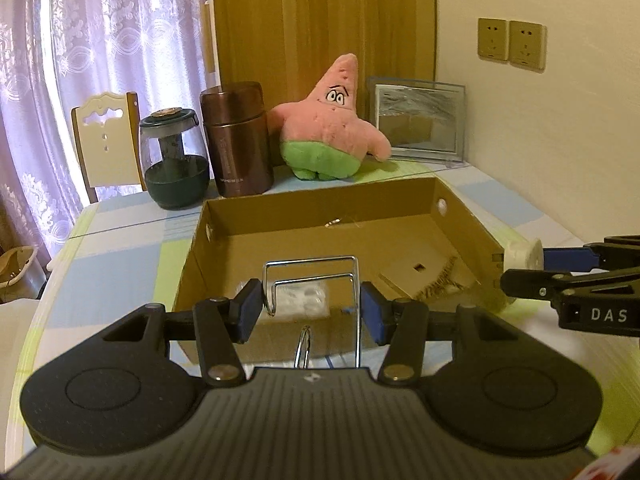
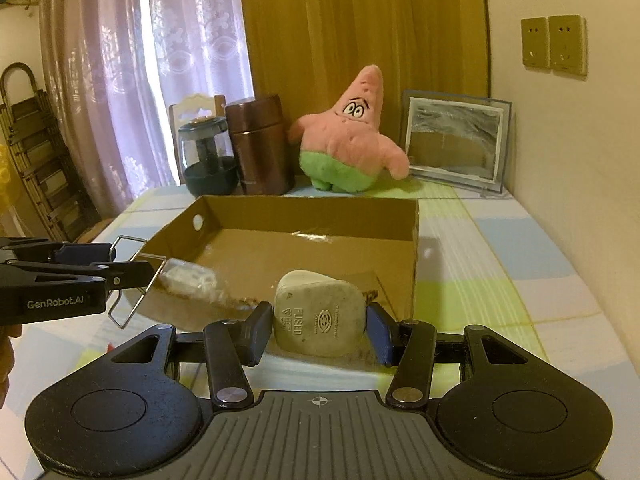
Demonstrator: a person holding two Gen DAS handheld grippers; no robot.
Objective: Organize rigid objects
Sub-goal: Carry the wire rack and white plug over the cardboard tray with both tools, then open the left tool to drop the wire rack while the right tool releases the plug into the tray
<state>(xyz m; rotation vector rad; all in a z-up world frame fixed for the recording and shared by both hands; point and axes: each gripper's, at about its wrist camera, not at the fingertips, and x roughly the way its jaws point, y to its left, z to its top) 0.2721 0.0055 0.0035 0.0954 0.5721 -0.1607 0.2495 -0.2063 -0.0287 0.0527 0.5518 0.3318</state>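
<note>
Presently both pairs of fingers are loaded. The left gripper (image 1: 310,306) has its fingers closed partway onto a bent chrome wire rack (image 1: 312,280), the pads pressing its two upright sides; the rack hangs at the near wall of the cardboard box (image 1: 400,194). The right gripper (image 2: 318,332) has its fingers closed on a white fused plug (image 2: 320,312), held just short of the same near wall.

Progress, as judged: early to middle. Both items are picked up and brought to the box, but neither is set down in it. A clear plastic piece (image 1: 302,300) appears to lie by the near left corner of the box, whether attached to the rack I cannot tell. Otherwise the box floor shows only tape and scuffs.

The right wrist view alone shows the plug's moulded lettering and the rack from the side, poking past the left fingers. The left wrist view alone shows the rack's doubled wire loops and only a pale end of the plug at the box's right corner.
</note>
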